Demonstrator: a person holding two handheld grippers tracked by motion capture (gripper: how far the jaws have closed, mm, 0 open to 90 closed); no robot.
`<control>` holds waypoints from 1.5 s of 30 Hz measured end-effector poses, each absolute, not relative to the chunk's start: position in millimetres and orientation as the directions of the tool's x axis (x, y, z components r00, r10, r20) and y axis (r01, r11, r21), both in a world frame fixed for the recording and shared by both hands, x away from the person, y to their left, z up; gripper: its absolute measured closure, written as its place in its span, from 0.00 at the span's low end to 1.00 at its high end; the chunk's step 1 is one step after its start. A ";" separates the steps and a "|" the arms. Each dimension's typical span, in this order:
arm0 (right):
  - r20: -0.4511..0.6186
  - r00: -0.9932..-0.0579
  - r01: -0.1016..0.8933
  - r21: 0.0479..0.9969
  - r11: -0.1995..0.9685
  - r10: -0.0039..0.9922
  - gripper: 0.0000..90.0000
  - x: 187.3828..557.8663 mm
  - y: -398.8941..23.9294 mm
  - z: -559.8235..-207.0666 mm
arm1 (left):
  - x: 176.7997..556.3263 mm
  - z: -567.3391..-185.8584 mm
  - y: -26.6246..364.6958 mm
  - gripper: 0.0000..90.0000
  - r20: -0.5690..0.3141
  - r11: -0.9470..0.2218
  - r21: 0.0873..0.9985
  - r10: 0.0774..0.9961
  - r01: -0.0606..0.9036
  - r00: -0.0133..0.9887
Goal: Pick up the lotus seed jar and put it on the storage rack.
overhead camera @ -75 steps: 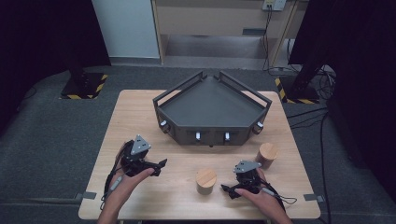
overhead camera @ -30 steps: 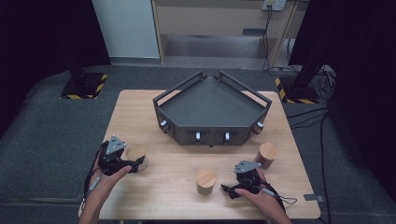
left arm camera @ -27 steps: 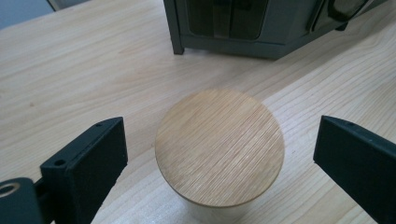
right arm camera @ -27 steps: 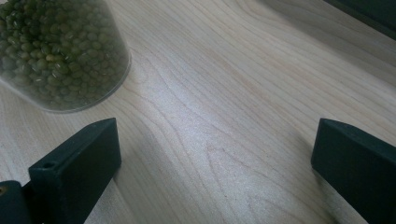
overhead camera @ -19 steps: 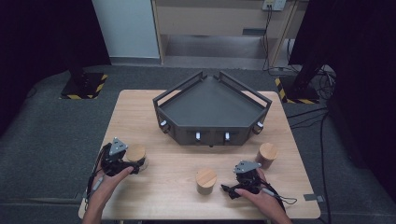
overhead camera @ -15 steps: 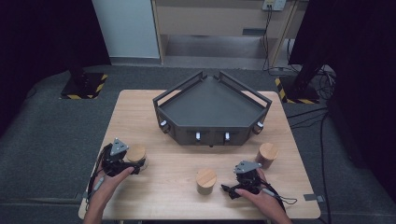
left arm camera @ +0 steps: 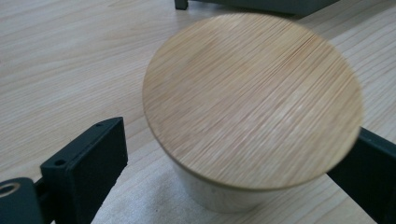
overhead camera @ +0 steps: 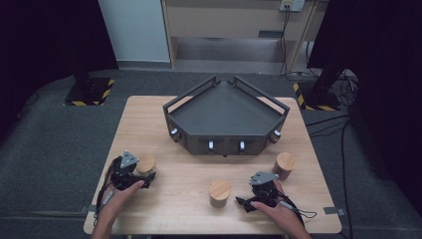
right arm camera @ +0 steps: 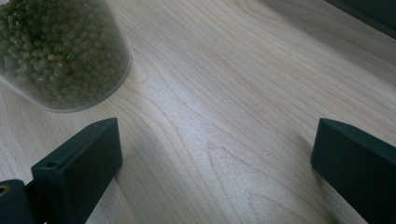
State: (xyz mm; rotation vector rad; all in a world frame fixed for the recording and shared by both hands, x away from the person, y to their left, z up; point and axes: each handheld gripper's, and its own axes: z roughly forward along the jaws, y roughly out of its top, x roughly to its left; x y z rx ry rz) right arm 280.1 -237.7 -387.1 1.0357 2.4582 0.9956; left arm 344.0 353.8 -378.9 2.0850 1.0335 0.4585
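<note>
A light wooden rectangular table (overhead camera: 164, 114) stands on dark grey carpeted floor (overhead camera: 45, 149). Behind it sit a pale beige cabinet (overhead camera: 234, 20) and a white panel (overhead camera: 134, 30). Yellow-and-black striped base plates (overhead camera: 89, 92) flank it; black curtains (overhead camera: 45, 35) darken both sides.

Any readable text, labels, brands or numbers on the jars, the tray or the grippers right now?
None can be read.
Jar at the left gripper: its wooden lid is plain grain, no print.
Jar of green beans: no label on the glass in view.
Dark tray: no lettering legible; its small front fittings are too small to tell.
</note>
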 end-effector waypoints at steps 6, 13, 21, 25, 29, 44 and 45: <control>-0.002 -0.698 0.513 0.696 0.502 0.716 0.03 280.1 -237.7 -387.1 | 343.4 -384.6 353.1 0.02 -0.002 -0.402 0.754 0.790 0.520 0.613; -0.001 -0.698 0.513 0.696 0.501 0.716 0.03 280.1 -237.6 -387.0 | 344.2 -390.9 352.3 0.02 -0.008 -0.399 0.752 0.790 0.524 0.613; -0.001 -0.698 0.513 0.696 0.501 0.716 0.03 280.1 -237.7 -387.1 | 342.5 -395.9 352.2 0.06 -0.002 -0.396 0.762 0.790 0.513 0.613; -0.001 -0.698 0.513 0.696 0.501 0.716 0.03 280.0 -237.7 -387.1 | 341.2 -398.1 352.7 0.08 -0.001 -0.394 0.767 0.790 0.507 0.614; -0.001 -0.698 0.514 0.696 0.501 0.716 0.03 280.1 -237.7 -387.0 | 340.3 -401.3 353.0 0.12 -0.014 -0.379 0.775 0.790 0.506 0.613; -0.001 -0.698 0.514 0.697 0.501 0.716 0.03 280.1 -237.8 -387.0 | 334.3 -402.6 346.8 0.27 -0.010 -0.367 0.785 0.798 0.498 0.603; -0.001 -0.698 0.514 0.696 0.501 0.716 0.03 280.1 -237.8 -387.0 | 333.3 -402.1 347.8 0.27 -0.021 -0.355 0.790 0.798 0.499 0.602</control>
